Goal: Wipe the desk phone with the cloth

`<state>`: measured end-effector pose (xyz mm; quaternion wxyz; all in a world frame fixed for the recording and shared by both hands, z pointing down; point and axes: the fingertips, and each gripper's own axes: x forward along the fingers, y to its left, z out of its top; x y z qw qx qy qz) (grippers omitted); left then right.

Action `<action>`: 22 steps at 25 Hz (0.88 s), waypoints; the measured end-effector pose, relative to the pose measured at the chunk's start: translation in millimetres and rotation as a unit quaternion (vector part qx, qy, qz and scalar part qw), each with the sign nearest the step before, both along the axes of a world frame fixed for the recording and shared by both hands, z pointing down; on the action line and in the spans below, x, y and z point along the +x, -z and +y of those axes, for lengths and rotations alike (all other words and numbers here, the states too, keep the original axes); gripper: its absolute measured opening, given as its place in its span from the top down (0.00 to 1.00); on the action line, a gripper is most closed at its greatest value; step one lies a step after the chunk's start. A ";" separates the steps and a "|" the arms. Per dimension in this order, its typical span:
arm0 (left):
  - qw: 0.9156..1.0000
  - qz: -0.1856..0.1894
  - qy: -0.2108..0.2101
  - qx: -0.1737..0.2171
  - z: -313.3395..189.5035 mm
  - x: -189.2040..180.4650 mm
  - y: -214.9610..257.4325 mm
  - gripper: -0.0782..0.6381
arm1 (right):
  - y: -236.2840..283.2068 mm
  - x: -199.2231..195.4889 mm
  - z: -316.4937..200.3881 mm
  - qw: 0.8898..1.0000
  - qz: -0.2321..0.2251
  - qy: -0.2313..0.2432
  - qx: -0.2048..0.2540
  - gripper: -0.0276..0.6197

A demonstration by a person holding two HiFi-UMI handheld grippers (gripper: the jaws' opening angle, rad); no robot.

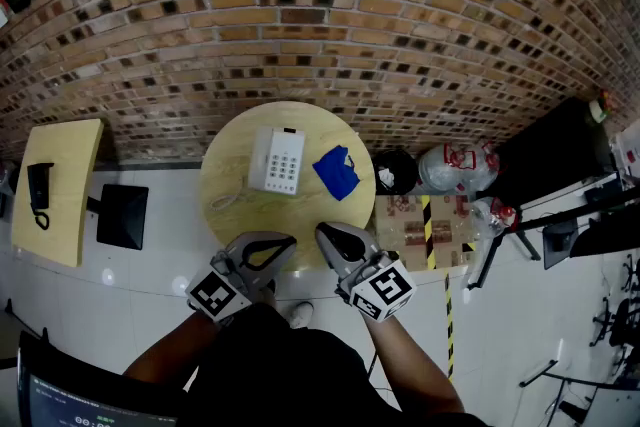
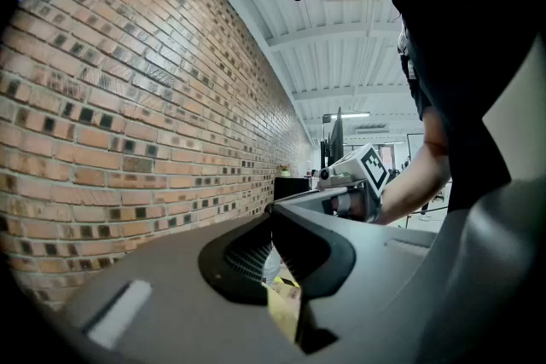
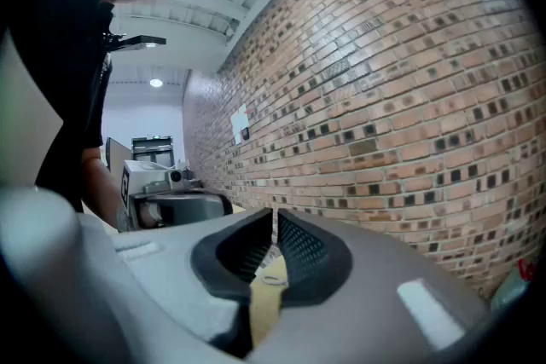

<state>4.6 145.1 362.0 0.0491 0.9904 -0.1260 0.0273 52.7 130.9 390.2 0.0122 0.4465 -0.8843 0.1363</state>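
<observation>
Left tool [image 1: 288, 239]: jaws closed on each other, nothing between them, held over the near rim of the round wooden worktop [image 1: 232, 205]. White desk phone [image 1: 277, 160] lies flat toward the worktop's far side, well apart from both tools. Right tool [image 1: 322, 231]: jaws pressed together, empty, also at the near rim, just beside the left one. Blue cloth [image 1: 336, 172] lies crumpled near the phone's right side, untouched.
</observation>
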 end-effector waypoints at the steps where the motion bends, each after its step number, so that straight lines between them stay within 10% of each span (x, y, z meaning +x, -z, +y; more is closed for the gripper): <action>1: 1.000 0.001 -0.001 -0.003 -11.2 1.0 -3.0 0.89 | -11.2 4.7 -13.8 1.000 0.000 -0.007 -0.015 0.94; 8: 0.999 -0.006 -0.043 -0.018 -70.5 8.7 -32.8 0.89 | -104.8 40.1 -94.4 0.991 0.050 -0.073 -0.100 0.91; 14: 0.996 -0.006 -0.075 -0.044 -99.0 20.6 -54.8 0.89 | -200.9 77.6 -145.7 0.970 0.095 -0.113 -0.194 0.61; 19: 0.993 -0.008 -0.116 0.005 -117.4 25.8 -62.8 0.89 | -273.7 96.7 -179.3 0.947 0.152 -0.108 -0.262 0.57; 22: 0.993 -0.017 -0.097 -0.060 -129.9 25.3 -75.9 0.87 | -299.3 110.9 -195.0 0.935 0.178 -0.117 -0.283 0.57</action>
